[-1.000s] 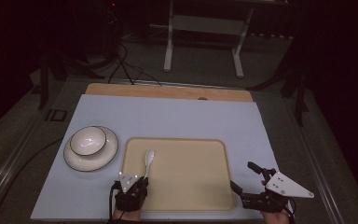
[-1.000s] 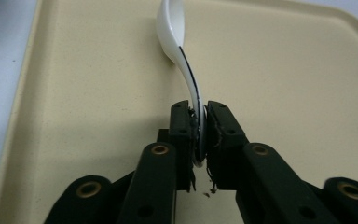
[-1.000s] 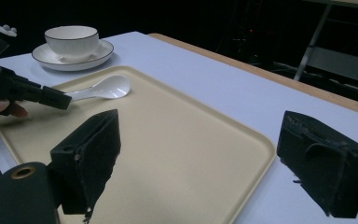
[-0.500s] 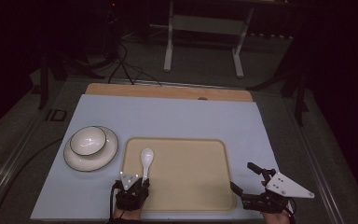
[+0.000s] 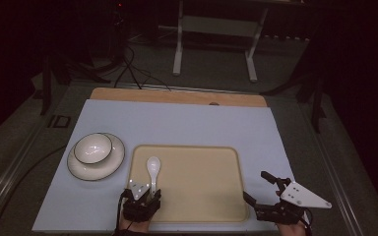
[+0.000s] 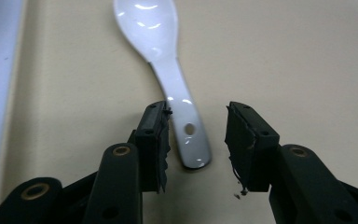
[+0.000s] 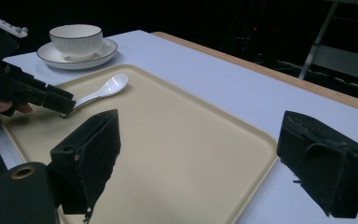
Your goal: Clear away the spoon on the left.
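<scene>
A white ceramic spoon [image 5: 153, 167] lies flat on the beige tray [image 5: 202, 177], bowl end pointing away from me. My left gripper [image 5: 152, 192] sits at the tray's front left. Its jaws have just been opening, and the spoon's handle [image 6: 189, 135] lies between them with no pad pressing on it. In the left gripper view the left pad [image 6: 156, 140] stands close beside the handle and the right pad is well apart. My right gripper [image 5: 257, 186] rests at the tray's front right corner, open wide with nothing between its pads [image 7: 93, 154].
A white bowl [image 5: 93, 148] stands on a saucer [image 5: 110, 164] left of the tray, on the pale blue mat [image 5: 187, 123]. A wooden strip [image 5: 177, 96] runs along the table's far edge. Beyond it are dark floor, cables and a metal stand.
The left gripper's jaws have spread apart and let go of the spoon's handle. The spoon now lies flat on the tray, its bowl shifted slightly left. Both hands stayed in place.
</scene>
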Tool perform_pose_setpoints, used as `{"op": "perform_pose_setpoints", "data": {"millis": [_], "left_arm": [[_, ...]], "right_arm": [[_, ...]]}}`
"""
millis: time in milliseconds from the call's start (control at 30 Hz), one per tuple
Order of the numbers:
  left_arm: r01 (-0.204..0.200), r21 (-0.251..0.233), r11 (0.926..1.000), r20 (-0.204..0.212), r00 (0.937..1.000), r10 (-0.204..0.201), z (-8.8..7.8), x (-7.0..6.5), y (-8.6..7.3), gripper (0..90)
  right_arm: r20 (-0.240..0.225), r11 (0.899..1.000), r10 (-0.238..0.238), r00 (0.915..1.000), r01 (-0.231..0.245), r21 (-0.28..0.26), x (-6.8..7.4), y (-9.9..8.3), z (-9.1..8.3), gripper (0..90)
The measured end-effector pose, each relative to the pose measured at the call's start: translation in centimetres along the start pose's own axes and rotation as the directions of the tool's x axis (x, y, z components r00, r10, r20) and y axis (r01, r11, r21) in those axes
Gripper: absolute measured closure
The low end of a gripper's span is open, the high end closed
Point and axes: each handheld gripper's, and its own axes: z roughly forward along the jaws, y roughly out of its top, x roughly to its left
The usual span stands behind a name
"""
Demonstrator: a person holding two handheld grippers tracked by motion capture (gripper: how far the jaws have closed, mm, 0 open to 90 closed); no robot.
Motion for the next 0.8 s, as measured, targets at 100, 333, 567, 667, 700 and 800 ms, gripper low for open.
{"op": "perform_pose_setpoints", "data": {"millis": [100,333,567,667,700,800], "left_arm": [[-0.011,0.017,0.9998,0.030,0.9995,0.010,-0.4,-0.2,0.6,45.3],[-0.083,0.038,0.9958,0.074,0.9940,0.080,-1.3,-1.0,1.8,11.6],[-0.101,0.043,0.9940,0.088,0.9914,0.097,-1.5,-0.4,2.1,2.7],[-0.119,0.042,0.9921,0.095,0.9889,0.114,-1.6,-0.1,2.2,0.6],[-0.124,0.032,0.9918,0.097,0.9880,0.120,-1.8,0.0,2.3,0.4],[-0.150,0.007,0.9886,0.111,0.9826,0.148,-2.2,0.3,2.7,0.1]], "right_arm": [[0.004,1.000,0.004,1.0000,-0.004,0.000,0.0,0.0,0.0,13.4],[0.005,1.000,-0.003,1.0000,0.003,0.003,0.1,0.0,0.0,13.4],[0.007,1.000,-0.002,1.0000,0.002,0.010,0.1,0.0,0.0,13.4],[0.004,1.000,-0.002,1.0000,0.002,0.013,0.1,-0.1,0.1,13.4],[0.003,1.000,-0.004,1.0000,0.004,0.015,0.1,-0.1,0.1,13.4],[0.003,1.000,-0.009,1.0000,0.009,0.015,0.1,-0.1,0.1,13.4]]}}
